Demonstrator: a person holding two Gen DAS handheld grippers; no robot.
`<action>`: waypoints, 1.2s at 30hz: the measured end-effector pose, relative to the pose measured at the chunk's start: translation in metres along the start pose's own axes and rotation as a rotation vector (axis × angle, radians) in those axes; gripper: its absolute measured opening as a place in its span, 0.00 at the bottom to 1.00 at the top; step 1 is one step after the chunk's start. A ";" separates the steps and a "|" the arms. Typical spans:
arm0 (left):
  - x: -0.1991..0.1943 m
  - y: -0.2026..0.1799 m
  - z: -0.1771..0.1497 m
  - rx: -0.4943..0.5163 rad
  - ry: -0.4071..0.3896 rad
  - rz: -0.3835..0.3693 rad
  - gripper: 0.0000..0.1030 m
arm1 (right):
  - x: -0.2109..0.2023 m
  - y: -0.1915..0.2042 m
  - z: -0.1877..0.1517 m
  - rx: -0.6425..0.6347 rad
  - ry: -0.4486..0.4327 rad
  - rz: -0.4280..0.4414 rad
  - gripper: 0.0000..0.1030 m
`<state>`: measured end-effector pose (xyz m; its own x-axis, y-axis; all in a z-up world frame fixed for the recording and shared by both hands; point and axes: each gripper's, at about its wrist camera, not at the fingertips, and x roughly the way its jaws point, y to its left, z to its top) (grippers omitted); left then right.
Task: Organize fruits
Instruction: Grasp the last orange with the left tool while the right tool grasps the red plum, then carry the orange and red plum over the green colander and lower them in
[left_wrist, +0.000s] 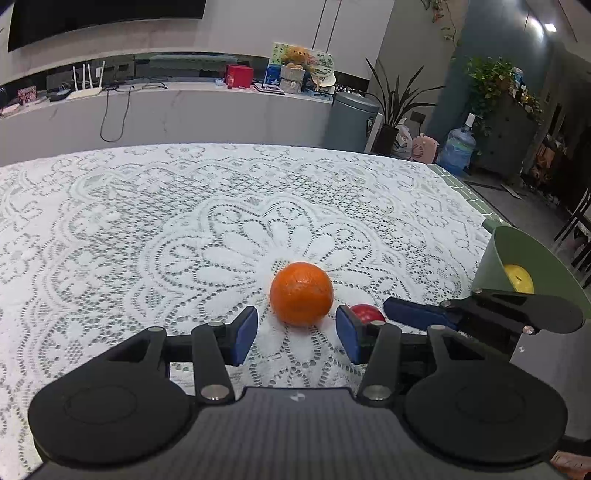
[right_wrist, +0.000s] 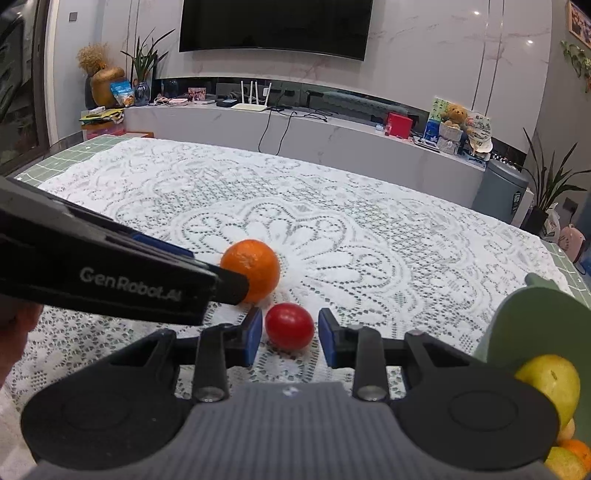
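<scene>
An orange (left_wrist: 301, 293) rests on the lace cloth just ahead of my left gripper (left_wrist: 296, 334). Its blue pads stand open, wider than the fruit, and do not touch it. From the right wrist view the left gripper (right_wrist: 229, 286) comes in from the left, its tip beside the orange (right_wrist: 253, 269). A small red fruit (right_wrist: 290, 326) lies on the cloth inside my right gripper (right_wrist: 290, 334), whose pads sit tight against its two sides. In the left wrist view the red fruit (left_wrist: 367, 314) peeks out between my left gripper and a blue finger (left_wrist: 410, 314) of the right one.
A green container (left_wrist: 495, 258) (right_wrist: 517, 317) stands at the table's right edge, holding a yellow fruit (left_wrist: 519, 278) (right_wrist: 550, 384) and orange ones (right_wrist: 576, 448). White lace cloth (left_wrist: 184, 221) covers the table. A hand (right_wrist: 18, 332) shows at lower left.
</scene>
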<state>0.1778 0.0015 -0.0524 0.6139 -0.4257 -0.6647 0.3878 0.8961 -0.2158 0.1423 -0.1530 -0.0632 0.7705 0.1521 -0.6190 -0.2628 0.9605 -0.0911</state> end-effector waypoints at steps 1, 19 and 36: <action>0.002 0.000 0.000 0.000 0.002 0.001 0.57 | 0.001 0.001 0.000 -0.007 0.002 -0.003 0.29; 0.020 0.002 0.004 -0.025 -0.021 -0.028 0.59 | 0.013 0.007 -0.003 -0.059 0.021 -0.026 0.27; 0.004 -0.001 0.000 -0.039 -0.024 -0.017 0.48 | 0.001 0.002 -0.001 -0.034 0.006 -0.015 0.25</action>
<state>0.1794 -0.0009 -0.0547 0.6241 -0.4432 -0.6434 0.3717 0.8928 -0.2545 0.1423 -0.1506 -0.0646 0.7710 0.1364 -0.6220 -0.2712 0.9541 -0.1270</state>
